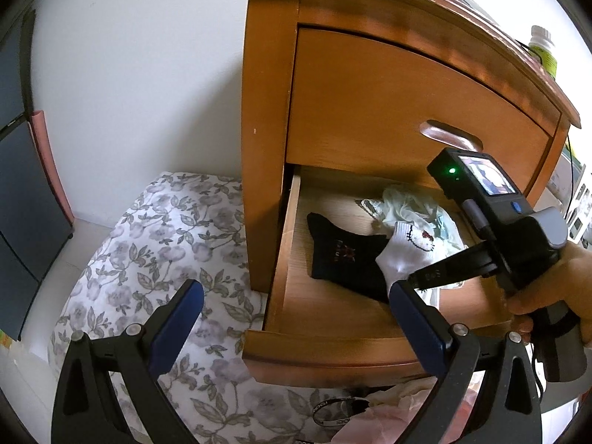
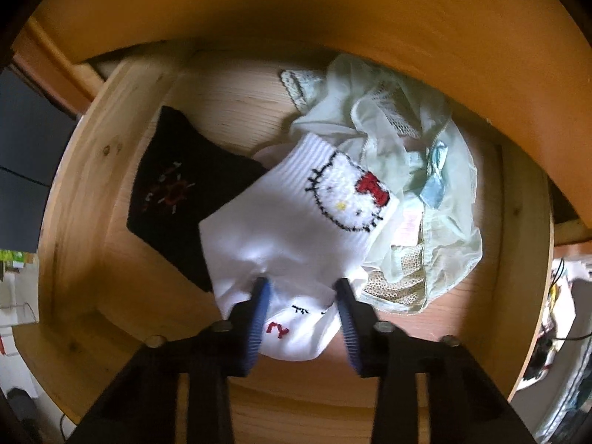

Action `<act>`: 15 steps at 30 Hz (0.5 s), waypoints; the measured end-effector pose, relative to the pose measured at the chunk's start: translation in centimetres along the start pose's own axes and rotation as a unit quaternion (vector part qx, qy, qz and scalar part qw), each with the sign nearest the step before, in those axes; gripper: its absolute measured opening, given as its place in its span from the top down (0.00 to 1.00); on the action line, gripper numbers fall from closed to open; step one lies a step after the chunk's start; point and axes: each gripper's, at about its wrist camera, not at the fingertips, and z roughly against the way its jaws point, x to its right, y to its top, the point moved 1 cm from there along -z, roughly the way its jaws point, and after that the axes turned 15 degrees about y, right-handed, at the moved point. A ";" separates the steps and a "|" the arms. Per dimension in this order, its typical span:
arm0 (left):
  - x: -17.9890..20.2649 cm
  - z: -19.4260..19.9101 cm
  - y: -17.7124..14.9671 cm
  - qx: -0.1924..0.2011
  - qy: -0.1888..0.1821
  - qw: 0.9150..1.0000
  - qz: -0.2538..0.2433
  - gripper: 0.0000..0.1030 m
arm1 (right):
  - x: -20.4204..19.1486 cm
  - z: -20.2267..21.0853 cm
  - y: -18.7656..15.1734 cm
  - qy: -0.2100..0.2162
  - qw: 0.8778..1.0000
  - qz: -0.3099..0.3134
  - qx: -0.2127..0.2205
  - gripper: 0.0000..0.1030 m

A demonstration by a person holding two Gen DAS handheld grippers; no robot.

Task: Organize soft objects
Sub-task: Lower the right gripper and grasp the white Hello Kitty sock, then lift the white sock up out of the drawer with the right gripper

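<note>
An open wooden drawer point(image 1: 318, 347) holds a black sock point(image 2: 177, 192), a white sock with a cat face point(image 2: 296, 229) and a crumpled pale green garment point(image 2: 414, 170). The white sock overlaps the black sock's edge and lies against the green garment. My right gripper point(image 2: 301, 283) points straight down into the drawer, its blue pads pinching the white sock's lower part, with fabric bunched between them. In the left wrist view the black sock point(image 1: 340, 259) and white sock point(image 1: 403, 251) lie mid-drawer. My left gripper point(image 1: 296, 292) stands open in front of the drawer, holding nothing.
The drawer belongs to a wooden nightstand point(image 1: 370, 92) whose upper drawer is closed. A bottle point(image 1: 544, 51) stands on top. A floral bedsheet point(image 1: 166, 240) lies to the left. Pink clothes point(image 1: 399, 410) and a black band point(image 1: 333, 410) lie below the drawer front.
</note>
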 end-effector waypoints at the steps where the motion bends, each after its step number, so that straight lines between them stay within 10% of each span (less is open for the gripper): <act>1: -0.1 -0.1 0.0 0.000 0.001 1.000 0.001 0.02 | -0.1 0.2 0.0 -0.002 1.000 0.003 0.002 0.81; 15: -0.3 -0.3 0.0 0.002 -0.001 1.000 0.004 0.02 | 0.6 6.3 -1.2 -0.015 0.999 0.005 0.048 0.91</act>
